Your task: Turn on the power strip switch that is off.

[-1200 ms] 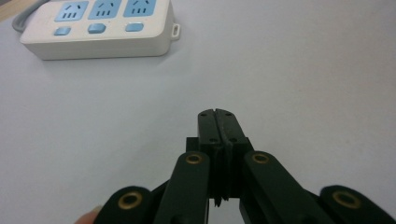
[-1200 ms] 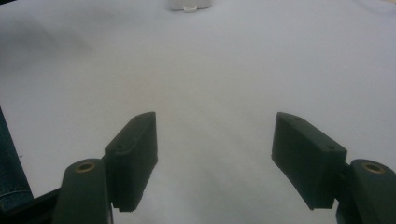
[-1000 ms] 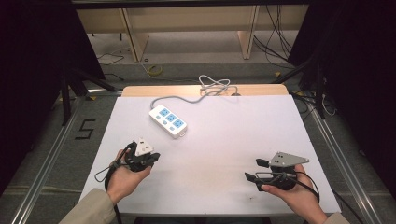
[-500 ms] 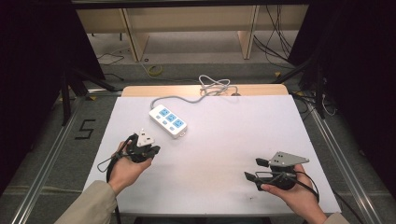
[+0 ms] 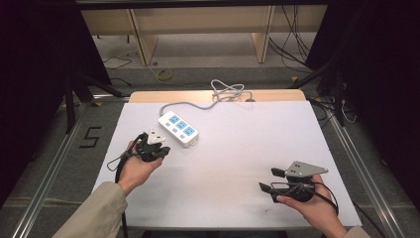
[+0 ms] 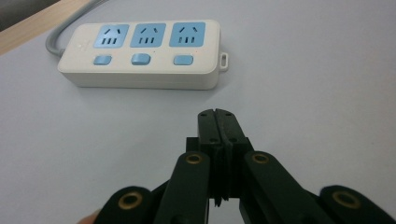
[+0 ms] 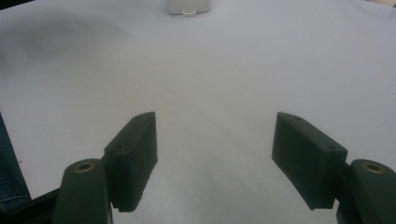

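A white power strip [image 5: 179, 129] with three blue sockets and three blue switches lies on the white table [image 5: 237, 148], left of centre; its grey cable runs to the far edge. In the left gripper view the power strip [image 6: 142, 53] lies just ahead of my left gripper [image 6: 218, 114], whose jaws are pressed together with nothing between them. From above, the left gripper [image 5: 159, 151] sits a short way in front of the strip, apart from it. My right gripper [image 5: 271, 180] rests near the front right with its jaws wide apart and empty; the right gripper [image 7: 215, 140] faces bare table.
The grey cable coils in a bundle [image 5: 227, 91] on the wooden strip [image 5: 148, 96] at the table's far edge. Metal rails [image 5: 356, 163] run along both sides of the table. A tan sleeve [image 5: 94, 213] comes in at the bottom left.
My left gripper has moved forward and slightly right, toward the power strip. The right gripper has stayed where it was, still open.
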### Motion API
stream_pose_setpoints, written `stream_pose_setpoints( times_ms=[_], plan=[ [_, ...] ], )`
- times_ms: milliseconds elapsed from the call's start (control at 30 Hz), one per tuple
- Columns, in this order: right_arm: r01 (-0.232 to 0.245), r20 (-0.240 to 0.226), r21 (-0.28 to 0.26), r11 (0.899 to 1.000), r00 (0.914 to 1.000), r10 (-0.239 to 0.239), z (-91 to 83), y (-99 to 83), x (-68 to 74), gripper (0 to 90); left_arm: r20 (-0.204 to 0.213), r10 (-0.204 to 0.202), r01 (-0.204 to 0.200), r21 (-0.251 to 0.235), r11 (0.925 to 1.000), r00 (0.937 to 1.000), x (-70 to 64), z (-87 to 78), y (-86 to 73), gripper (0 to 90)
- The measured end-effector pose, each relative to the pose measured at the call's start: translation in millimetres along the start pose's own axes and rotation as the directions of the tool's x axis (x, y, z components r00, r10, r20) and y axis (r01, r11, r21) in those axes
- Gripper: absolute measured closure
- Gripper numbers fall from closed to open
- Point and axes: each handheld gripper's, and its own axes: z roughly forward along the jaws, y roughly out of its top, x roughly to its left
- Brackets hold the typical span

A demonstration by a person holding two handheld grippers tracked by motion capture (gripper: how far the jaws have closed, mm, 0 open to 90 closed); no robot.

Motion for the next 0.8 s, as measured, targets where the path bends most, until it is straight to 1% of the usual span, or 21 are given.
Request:
stream_pose_setpoints(
  times_ms=[233,300,400,500,533,633,667,800],
  plan=[
    [-0.003,-0.001,-0.003,1.0,1.0,0.003,0.3,0.0,-0.3,31.4,-0.012,-0.003,0.003,0.004,1.0,0.9999,6.6,6.2,9.0,89.8],
    [-0.005,0.0,-0.003,1.0,1.0,0.005,0.2,0.0,-0.3,31.3,-0.016,0.002,-0.002,0.009,1.0,0.9999,8.0,8.5,12.1,89.8],
    [-0.005,0.001,0.0,1.0,1.0,0.005,0.3,-0.1,-0.5,31.3,-0.018,-0.003,0.003,-0.001,1.0,0.9998,10.2,11.5,17.6,89.8],
    [-0.003,0.0,-0.001,1.0,1.0,0.003,0.2,-0.1,-0.4,31.2,-0.026,0.0,0.0,-0.003,1.0,0.9997,11.4,15.7,22.9,89.9],
    [-0.003,0.001,-0.001,1.0,1.0,0.003,0.2,0.0,-0.4,31.2,-0.024,0.005,-0.005,0.004,1.0,0.9997,12.2,16.9,24.7,89.9],
    [-0.004,0.002,-0.003,1.0,1.0,0.004,0.1,-0.1,-0.4,31.2,-0.029,0.013,-0.013,0.006,0.9999,0.9995,13.5,21.9,29.7,89.8],
    [-0.004,0.002,-0.002,1.0,1.0,0.004,0.1,-0.2,-0.4,31.2,-0.031,0.009,-0.009,0.002,1.0,0.9995,13.8,23.7,31.3,89.9],
    [-0.009,0.003,-0.002,1.0,1.0,0.009,0.2,-0.7,-1.2,31.2,-0.034,0.017,-0.017,0.008,0.9998,0.9993,16.4,30.0,36.0,89.9]
  ],
)
